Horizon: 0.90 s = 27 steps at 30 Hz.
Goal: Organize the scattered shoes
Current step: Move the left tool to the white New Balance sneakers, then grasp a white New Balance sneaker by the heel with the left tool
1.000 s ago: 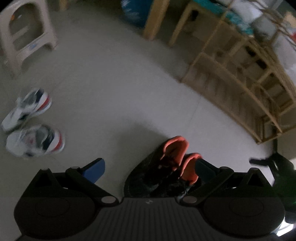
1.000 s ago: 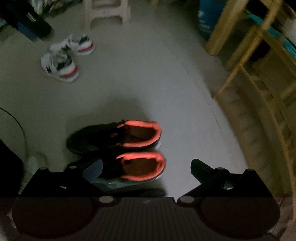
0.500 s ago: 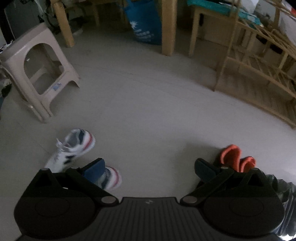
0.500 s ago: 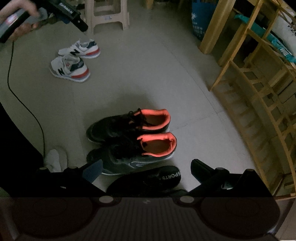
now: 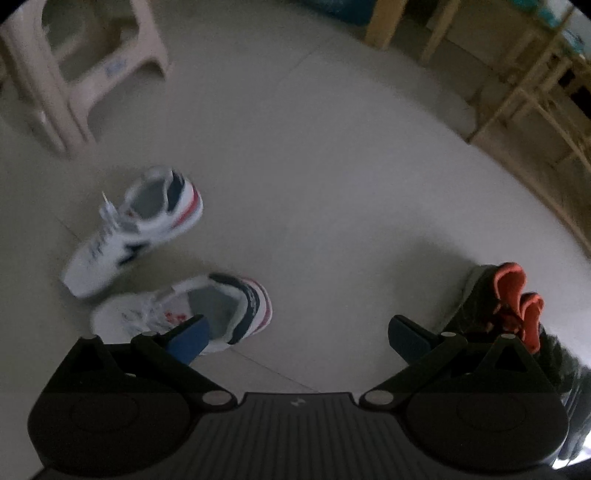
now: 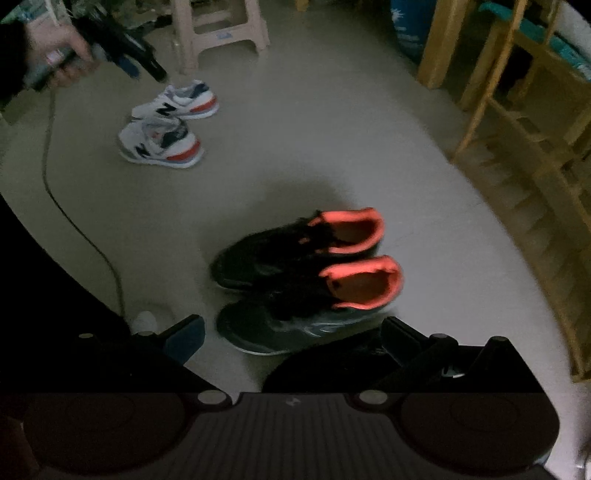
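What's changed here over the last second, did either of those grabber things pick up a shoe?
No shoe was picked up. The left gripper swung from above the black and orange shoes over to the white sneakers, its left finger now in front of the nearer one. Both grippers stayed open and empty, the right gripper stayed near the black pair, and all shoes stayed on the floor.

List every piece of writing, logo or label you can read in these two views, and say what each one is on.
"N" on the side of the nearer white sneaker.
"N" on the side of the farther white sneaker.
Sticker on the plastic stool: too blurred to read.
White print on the blue bag: unreadable.
Small red mark on the white sneaker's tongue in the left wrist view: blurred.
Black shoes: no readable text.
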{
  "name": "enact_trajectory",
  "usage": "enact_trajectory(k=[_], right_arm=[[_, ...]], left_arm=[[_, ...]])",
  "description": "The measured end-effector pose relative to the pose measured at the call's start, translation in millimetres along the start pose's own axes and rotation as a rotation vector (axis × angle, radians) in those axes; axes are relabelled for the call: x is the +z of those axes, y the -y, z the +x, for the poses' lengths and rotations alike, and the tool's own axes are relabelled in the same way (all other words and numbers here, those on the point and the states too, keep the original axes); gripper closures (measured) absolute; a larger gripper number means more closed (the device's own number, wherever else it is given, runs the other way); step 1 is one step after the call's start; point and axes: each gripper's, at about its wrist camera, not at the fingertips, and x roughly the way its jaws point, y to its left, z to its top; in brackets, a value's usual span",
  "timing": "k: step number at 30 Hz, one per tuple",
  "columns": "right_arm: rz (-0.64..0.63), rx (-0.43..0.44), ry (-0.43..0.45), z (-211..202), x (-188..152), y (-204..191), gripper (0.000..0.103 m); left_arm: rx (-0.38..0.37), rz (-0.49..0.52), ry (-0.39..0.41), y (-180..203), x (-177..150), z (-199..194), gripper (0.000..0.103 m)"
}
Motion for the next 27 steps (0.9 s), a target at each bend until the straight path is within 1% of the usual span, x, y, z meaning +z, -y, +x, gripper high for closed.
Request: enact_trajectory(k=[2,5,11,12,14,15,16,18,20,22,24,27], right_arm=[[-0.007,0.02,0.001,0,2,-4,0.0],[-0.02,0.037,-0.002,-2,6,-9,0.0],[-0.019,0.063,0.001,-3,13,-10,0.0],[-0.018,0.07,0.002,-3,13,-9,0.0],[-0.017,0.079,-0.004,-3,12,-8,0.0],[-0.013,0.08,-0.008,-3,11,-6,0.0],[-0.009,0.079,-0.01,-3,11,-5,0.0],[0.01,0.077,-0.019,-2,8,-1,0.0],[0.026,0.078,-0.026,-2,7,3,0.0],[0.045,0.081,-0.027,-4,6,7,0.0],[0.051,0.095,-0.014,-9,6,8,0.0],[0.041,0.103,0.014,-17,7,7,0.0]], left_arm=[[-0.017,-0.025,-0.017,-11,0,23,0.0],[-0.018,-0.039,-0.021,-18,2,48,0.0],[0.011,-0.053,-0.067,-26,9,92,0.002],[0.011,-0.057,-0.071,-27,10,100,0.005],[0.037,-0.057,-0.089,-27,12,109,0.022],[0.053,-0.056,-0.098,-27,13,113,0.057],[0.069,-0.056,-0.108,-27,13,117,0.085],[0.1,-0.054,-0.127,-27,15,125,0.088],[0.134,-0.051,-0.142,-25,16,130,0.088],[0.176,-0.017,-0.157,-10,14,129,0.088],[0.16,0.003,-0.164,7,8,130,0.088],[0.126,0.051,-0.164,44,-1,134,0.088]])
